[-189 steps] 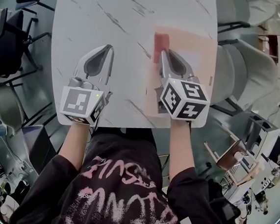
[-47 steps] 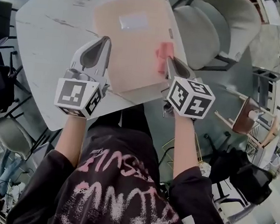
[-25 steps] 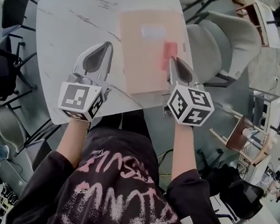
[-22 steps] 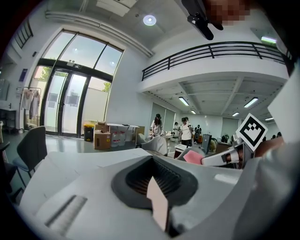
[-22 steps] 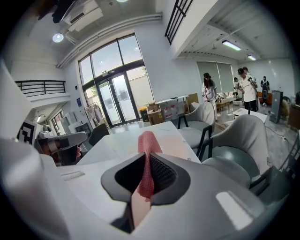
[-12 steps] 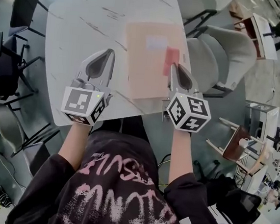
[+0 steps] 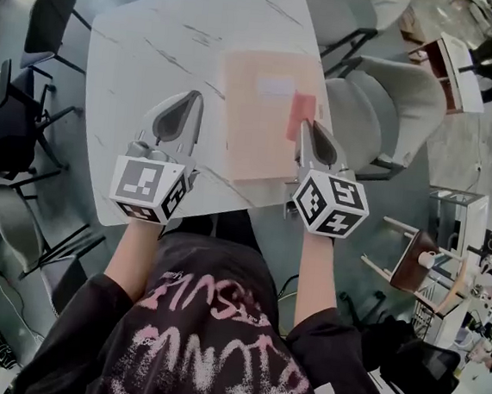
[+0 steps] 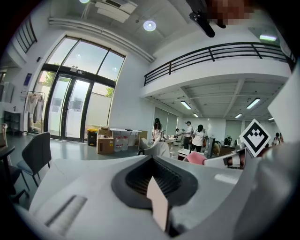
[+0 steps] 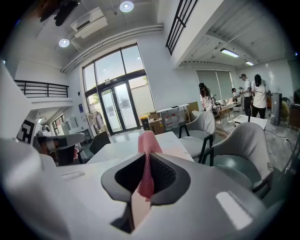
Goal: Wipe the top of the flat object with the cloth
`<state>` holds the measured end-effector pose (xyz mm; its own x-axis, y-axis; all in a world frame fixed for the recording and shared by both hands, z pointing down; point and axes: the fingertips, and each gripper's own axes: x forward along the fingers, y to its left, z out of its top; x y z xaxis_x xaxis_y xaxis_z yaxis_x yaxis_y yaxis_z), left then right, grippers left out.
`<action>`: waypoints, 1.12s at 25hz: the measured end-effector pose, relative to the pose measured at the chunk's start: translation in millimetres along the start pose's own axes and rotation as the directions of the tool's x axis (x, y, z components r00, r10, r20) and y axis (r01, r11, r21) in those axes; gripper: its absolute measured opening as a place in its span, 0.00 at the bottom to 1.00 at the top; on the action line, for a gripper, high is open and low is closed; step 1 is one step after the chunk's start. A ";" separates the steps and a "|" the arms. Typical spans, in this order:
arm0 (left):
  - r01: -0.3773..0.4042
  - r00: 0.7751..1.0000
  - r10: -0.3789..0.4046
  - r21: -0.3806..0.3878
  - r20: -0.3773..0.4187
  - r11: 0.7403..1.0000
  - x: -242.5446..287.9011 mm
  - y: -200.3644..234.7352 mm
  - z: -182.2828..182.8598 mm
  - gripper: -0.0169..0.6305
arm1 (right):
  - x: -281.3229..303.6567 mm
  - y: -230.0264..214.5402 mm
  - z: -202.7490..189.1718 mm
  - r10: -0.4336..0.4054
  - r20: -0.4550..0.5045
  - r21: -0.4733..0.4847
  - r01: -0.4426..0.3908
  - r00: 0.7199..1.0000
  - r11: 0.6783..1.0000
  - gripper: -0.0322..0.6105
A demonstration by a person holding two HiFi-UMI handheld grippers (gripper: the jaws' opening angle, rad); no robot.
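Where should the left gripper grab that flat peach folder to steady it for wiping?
Likely the near left corner of the folder, coming low along the table from the person's side. It lies flat, so only a thin edge can be pinched; that corner is nearest the left gripper and clear of the cloth in the right gripper.
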<state>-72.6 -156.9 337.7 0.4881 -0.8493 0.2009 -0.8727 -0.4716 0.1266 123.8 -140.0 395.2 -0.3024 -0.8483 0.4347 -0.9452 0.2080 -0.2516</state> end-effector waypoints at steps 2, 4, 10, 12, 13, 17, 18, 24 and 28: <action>-0.008 1.000 0.008 0.005 0.010 1.000 -2.1 2.3 6.3 0.03 | -1.2 2.9 4.9 0.006 0.012 -0.001 -0.006 1.000 1.000 0.12; -0.012 1.000 0.012 0.016 0.025 1.000 -4.5 5.1 13.4 0.03 | -1.6 7.3 10.7 0.012 0.024 -0.006 -0.012 1.000 1.000 0.12; -0.040 0.997 0.039 0.021 0.059 0.999 -13.5 17.4 30.3 0.03 | -1.4 20.5 26.5 0.035 0.055 -0.019 -0.034 0.998 0.999 0.12; -0.052 0.996 0.050 0.026 0.072 0.998 -16.6 21.2 36.6 0.03 | -1.1 24.0 31.1 0.045 0.066 -0.022 -0.044 0.997 0.999 0.12; -0.056 0.995 0.053 0.029 0.081 0.998 -18.3 23.4 39.7 0.03 | -0.6 26.0 33.1 0.051 0.072 -0.023 -0.049 0.996 0.999 0.12; -0.075 0.991 0.071 0.028 0.114 0.997 -25.1 36.0 51.7 0.03 | 2.0 35.4 41.9 0.074 0.096 -0.028 -0.072 0.993 0.997 0.12; -0.083 0.989 0.079 0.028 0.121 0.996 -27.2 38.9 54.6 0.03 | 2.2 37.5 44.3 0.079 0.102 -0.032 -0.076 0.992 0.997 0.13; -0.113 0.982 0.105 0.047 0.160 0.992 -40.7 43.8 70.4 0.03 | -0.2 48.2 58.6 0.108 0.135 -0.055 -0.102 0.985 0.993 0.13; -0.138 0.974 0.126 0.051 0.188 0.989 -50.3 51.1 83.6 0.03 | -1.5 57.7 70.2 0.128 0.160 -0.071 -0.118 0.979 0.990 0.12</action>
<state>-142.8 -158.1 252.8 0.3628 -0.9314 0.0290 -0.9312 -0.3613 0.0474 78.4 -160.9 319.4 -0.3972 -0.8815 0.2551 -0.9093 0.3405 -0.2392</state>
